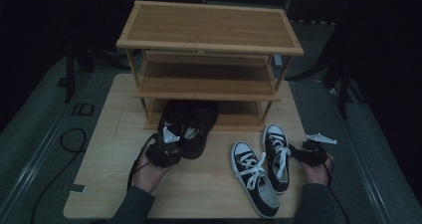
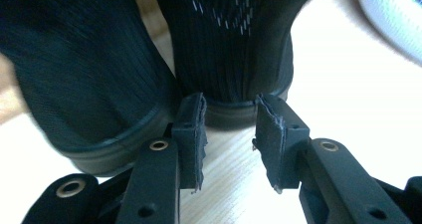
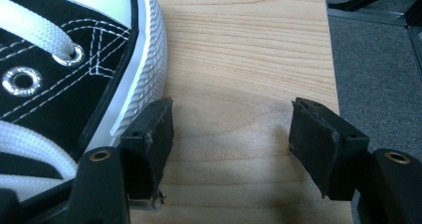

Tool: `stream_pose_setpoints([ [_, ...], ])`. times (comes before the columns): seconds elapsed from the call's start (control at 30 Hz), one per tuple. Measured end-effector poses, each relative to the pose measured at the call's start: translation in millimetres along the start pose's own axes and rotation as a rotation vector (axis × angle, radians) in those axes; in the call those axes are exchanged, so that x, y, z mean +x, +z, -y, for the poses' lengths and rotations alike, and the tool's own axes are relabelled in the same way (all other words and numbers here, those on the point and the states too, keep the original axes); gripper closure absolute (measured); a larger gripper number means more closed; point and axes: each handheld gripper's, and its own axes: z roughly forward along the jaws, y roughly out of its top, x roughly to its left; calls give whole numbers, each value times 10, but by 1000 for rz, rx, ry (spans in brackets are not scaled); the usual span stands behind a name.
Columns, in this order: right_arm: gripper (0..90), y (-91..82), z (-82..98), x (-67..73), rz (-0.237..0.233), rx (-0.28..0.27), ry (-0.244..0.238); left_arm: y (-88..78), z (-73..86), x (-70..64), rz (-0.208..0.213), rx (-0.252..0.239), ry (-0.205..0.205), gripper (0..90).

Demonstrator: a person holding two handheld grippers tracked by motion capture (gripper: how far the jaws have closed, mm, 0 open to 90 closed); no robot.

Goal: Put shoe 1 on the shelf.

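A pair of black shoes (image 1: pixel 191 122) stands with its toes under the lowest shelf of a bamboo shoe rack (image 1: pixel 209 35). My left gripper (image 1: pixel 171 140) sits low behind their heels. In the left gripper view its jaws (image 2: pixel 230 105) stand apart at the heel of the right-hand black shoe (image 2: pixel 234 45), without pressing on it; the other black shoe (image 2: pixel 84 69) lies beside it. Two black-and-white sneakers (image 1: pixel 255 178) (image 1: pixel 277 155) lie at the front right. My right gripper (image 1: pixel 297 152) rests open by the right sneaker (image 3: pixel 64 69), its jaws (image 3: pixel 234 109) over bare wood.
The rack has three shelves; its top and middle shelves (image 1: pixel 206 79) carry nothing. The wooden table (image 1: pixel 109 134) ends close to my right hand, with grey floor (image 3: pixel 378 59) beyond. A black cable (image 1: pixel 72 139) loops on the floor at the left.
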Motion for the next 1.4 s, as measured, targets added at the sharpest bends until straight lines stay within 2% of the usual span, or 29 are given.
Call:
stream_pose_setpoints([
  [0.3,336,0,0,0,0,0,0,228,114,-81,22,67,14,685],
  [0.4,336,0,0,0,0,0,0,284,130,-99,35,82,19,732],
  [0.53,336,0,0,0,0,0,0,349,132,-131,28,121,57,809],
  [0.63,336,0,0,0,-1,0,0,371,124,-139,33,128,57,842],
  [0.73,336,0,0,0,0,0,0,375,114,-147,29,129,59,847],
  [0.83,336,0,0,0,0,0,0,391,83,-174,32,108,51,846],
  [0.93,336,0,0,0,0,0,0,395,13,-199,43,89,47,846],
  [1.03,336,0,0,0,0,0,0,420,-72,-239,31,78,57,847],
  [1.13,336,0,0,0,0,0,0,456,-152,-270,51,63,55,856],
  [1.23,336,0,0,-1,0,0,0,484,-207,-329,53,59,82,863],
  [1.4,336,0,0,-1,-1,0,1,520,-264,-397,39,62,105,875],
])
